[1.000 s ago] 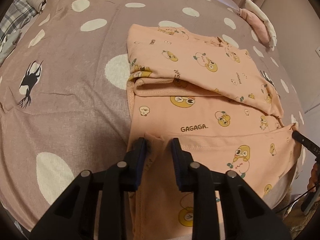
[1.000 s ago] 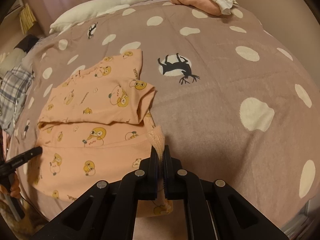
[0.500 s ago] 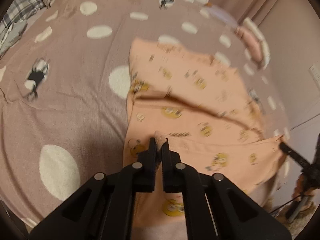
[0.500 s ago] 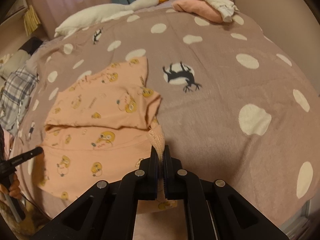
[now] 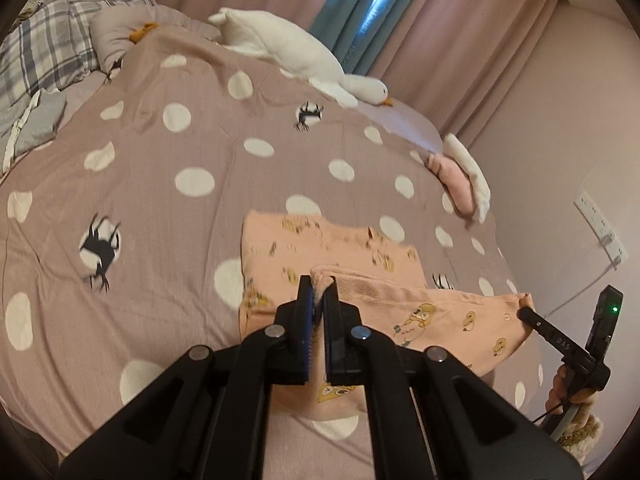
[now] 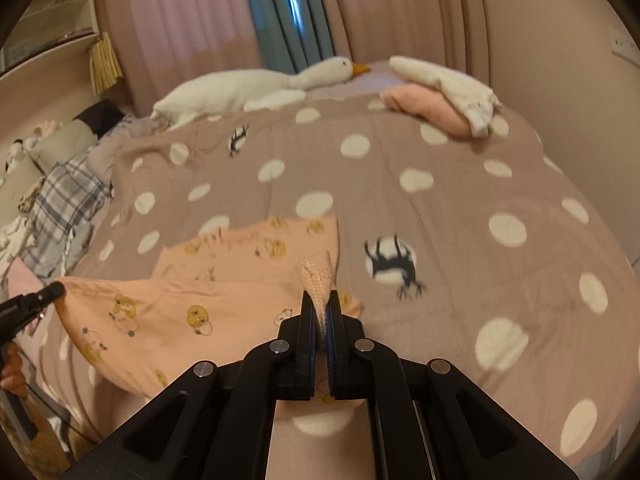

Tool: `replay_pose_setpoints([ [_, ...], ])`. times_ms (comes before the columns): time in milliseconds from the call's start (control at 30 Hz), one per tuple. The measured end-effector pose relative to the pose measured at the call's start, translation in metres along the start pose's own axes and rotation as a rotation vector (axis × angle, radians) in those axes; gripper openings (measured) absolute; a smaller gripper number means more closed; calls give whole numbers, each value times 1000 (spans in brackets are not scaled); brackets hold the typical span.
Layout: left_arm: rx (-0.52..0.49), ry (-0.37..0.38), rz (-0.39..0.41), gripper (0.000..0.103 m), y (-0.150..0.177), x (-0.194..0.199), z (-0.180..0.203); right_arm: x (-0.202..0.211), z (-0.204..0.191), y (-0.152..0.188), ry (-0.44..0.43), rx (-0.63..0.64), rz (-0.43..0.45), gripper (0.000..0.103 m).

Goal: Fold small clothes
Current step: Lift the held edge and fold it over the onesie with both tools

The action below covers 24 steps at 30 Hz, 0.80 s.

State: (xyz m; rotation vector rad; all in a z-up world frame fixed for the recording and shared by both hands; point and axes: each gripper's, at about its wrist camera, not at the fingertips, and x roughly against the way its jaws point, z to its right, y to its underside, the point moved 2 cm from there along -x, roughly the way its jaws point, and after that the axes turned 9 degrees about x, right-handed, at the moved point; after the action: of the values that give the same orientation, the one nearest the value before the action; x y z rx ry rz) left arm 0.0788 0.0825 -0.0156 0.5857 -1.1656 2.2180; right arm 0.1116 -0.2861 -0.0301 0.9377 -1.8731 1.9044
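Observation:
A small peach garment (image 5: 328, 248) printed with yellow cartoon figures lies on the dotted mauve bedspread (image 5: 160, 208). My left gripper (image 5: 318, 286) is shut on the left corner of its near hem. My right gripper (image 6: 320, 300) is shut on the right corner of the same hem. Both hold the hem raised off the bed, so the lower half (image 6: 168, 312) hangs stretched between them over the far half (image 6: 256, 244). Each gripper also shows at the edge of the other's view, the right one (image 5: 524, 314) and the left one (image 6: 52, 290).
A white goose plush (image 5: 296, 56) lies at the far side of the bed. A pink and white folded pile (image 6: 440, 100) sits at the far right corner. Plaid bedding (image 5: 40, 52) and pillows lie at the left. Curtains (image 6: 224, 20) and a wall stand behind.
My left gripper closed on the hem corner. Both grippers then lifted the hem and carried it away from me, over the far half of the garment.

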Motion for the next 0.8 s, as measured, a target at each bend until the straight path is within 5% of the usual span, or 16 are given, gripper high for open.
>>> replay_pose_setpoints([
  [800, 93, -51, 19, 4, -97, -88, -12, -82, -8, -93, -16, 40, 21, 5],
])
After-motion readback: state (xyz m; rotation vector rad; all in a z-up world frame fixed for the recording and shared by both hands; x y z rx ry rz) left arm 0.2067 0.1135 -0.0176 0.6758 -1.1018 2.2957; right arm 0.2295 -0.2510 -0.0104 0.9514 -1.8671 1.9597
